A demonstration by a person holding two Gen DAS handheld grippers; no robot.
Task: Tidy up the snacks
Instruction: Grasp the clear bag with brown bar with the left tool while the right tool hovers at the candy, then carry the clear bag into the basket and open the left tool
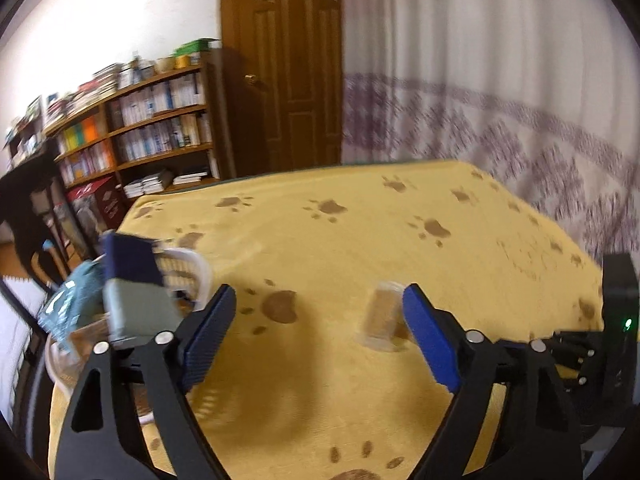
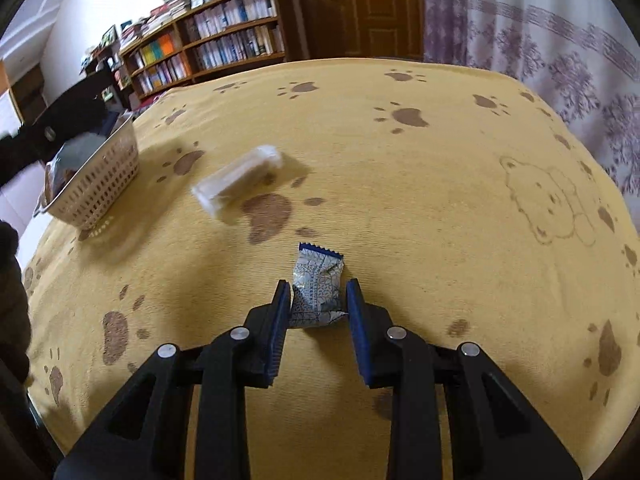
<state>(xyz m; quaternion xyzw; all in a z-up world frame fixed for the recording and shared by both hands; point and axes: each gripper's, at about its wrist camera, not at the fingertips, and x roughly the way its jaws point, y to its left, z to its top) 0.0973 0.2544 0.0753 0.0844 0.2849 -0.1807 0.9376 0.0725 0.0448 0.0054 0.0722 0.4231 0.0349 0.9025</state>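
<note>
R claw (image 2: pixel 318 300) is set open around the blue-white candy pack (image 2: pixel 318 286), low center, prob. to be squeezed. L claw (image 1: pixel 320 320) is wide open, nothing held. Basket (image 2: pixel 100 176) is seen at left edge, w/ snacks inside.

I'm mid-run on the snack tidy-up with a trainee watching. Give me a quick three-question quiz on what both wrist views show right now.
1. True or false: the right hand-held gripper has its jaws on either side of the blue-and-white wrapped snack.
2. Multiple choice: the clear-wrapped snack lies (A) in the basket, (B) on the yellow cloth, (C) in the left hand-held gripper.
3. Fill in: the cloth is printed with brown ____ prints.

Key: 1 true; 2 B; 3 paw.
</note>
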